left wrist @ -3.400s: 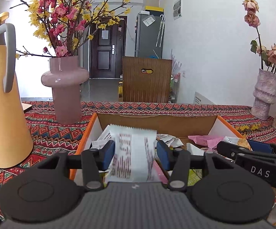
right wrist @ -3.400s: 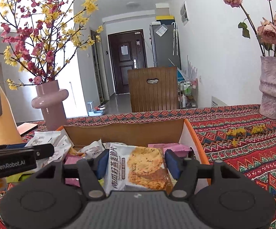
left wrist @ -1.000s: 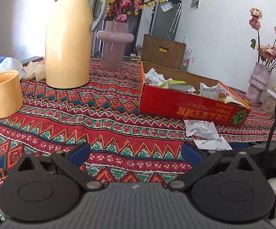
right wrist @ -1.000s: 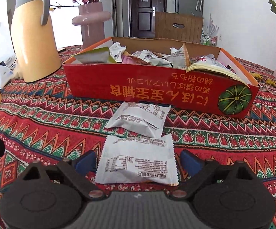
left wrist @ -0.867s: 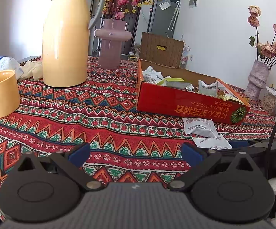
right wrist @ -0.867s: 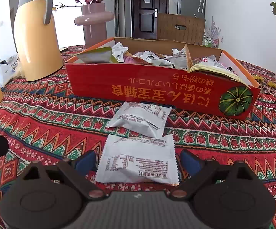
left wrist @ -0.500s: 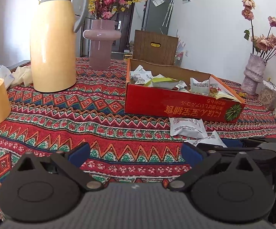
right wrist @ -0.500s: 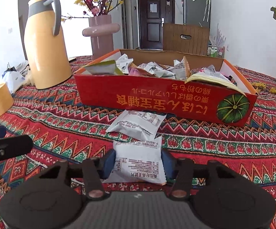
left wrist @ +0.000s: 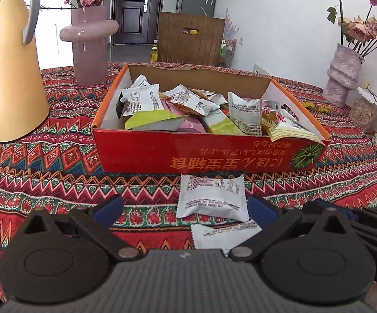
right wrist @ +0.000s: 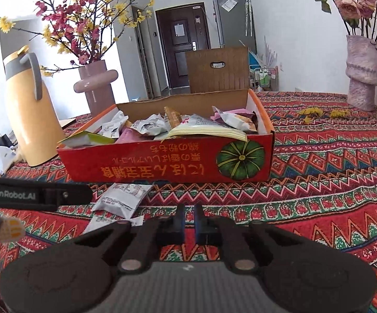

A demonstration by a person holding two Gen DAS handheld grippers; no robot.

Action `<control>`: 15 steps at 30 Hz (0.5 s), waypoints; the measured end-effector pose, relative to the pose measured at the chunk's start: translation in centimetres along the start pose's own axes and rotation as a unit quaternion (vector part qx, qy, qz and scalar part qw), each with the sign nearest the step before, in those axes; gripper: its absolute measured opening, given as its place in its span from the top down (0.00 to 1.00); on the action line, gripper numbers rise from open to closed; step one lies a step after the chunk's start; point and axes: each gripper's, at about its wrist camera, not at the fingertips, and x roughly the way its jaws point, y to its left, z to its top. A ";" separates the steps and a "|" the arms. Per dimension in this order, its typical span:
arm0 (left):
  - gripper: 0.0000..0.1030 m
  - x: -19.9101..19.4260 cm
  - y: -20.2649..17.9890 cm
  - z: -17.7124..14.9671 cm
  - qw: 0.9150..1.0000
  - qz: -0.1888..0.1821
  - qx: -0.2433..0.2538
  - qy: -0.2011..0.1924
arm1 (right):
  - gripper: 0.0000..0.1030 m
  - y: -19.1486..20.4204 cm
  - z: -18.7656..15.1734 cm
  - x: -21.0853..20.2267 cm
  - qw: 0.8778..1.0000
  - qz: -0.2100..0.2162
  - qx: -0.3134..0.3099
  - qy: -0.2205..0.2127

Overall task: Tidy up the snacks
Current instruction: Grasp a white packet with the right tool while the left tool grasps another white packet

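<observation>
Left wrist view: the left gripper (left wrist: 184, 210) stood with its jaws spread wide, gripping nothing. A white snack packet (left wrist: 211, 197) lay flat on the patterned tablecloth (left wrist: 45, 161) ahead of the jaws, nearer the right blue pad (left wrist: 261, 210) than the left. A second white packet (left wrist: 224, 236) lay closer to the camera, between the fingers and partly hidden behind the gripper body. Both packets were just in front of the red cardboard box (left wrist: 204, 154), which held many loose snack packets. A yellow thermos jug (left wrist: 8, 60) and a pink vase (left wrist: 89, 44) stood to the left of the box.

In the right wrist view, the right gripper (right wrist: 187, 220) had its jaws clenched almost together, with only a narrow gap and no packet between the pads. The jaws had just been closing. The two white packets (right wrist: 122, 200) lay on the cloth to the left of the closed fingertips, apart from them, below the front wall of the box (right wrist: 162, 161). The left gripper's finger (right wrist: 36, 194) reached in from the left edge above these packets.
</observation>
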 end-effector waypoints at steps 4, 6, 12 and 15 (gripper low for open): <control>0.00 -0.7 1.0 -0.1 1.000 0.012 -0.015 -0.013 | 0.22 2.2 -0.5 0.6 0.999 0.034 -0.026 0.017; 0.00 -1.1 1.9 -0.4 0.999 0.021 -0.023 -0.014 | 0.20 4.1 -0.7 1.3 0.997 0.051 -0.052 0.031; 0.00 -2.0 4.2 -0.7 0.998 0.039 -0.038 -0.015 | 0.17 8.6 -0.9 4.5 0.991 0.033 -0.104 0.077; 0.00 -2.2 4.3 -0.7 0.999 0.033 -0.037 -0.019 | 0.21 9.6 -1.6 4.9 0.988 0.017 -0.135 0.074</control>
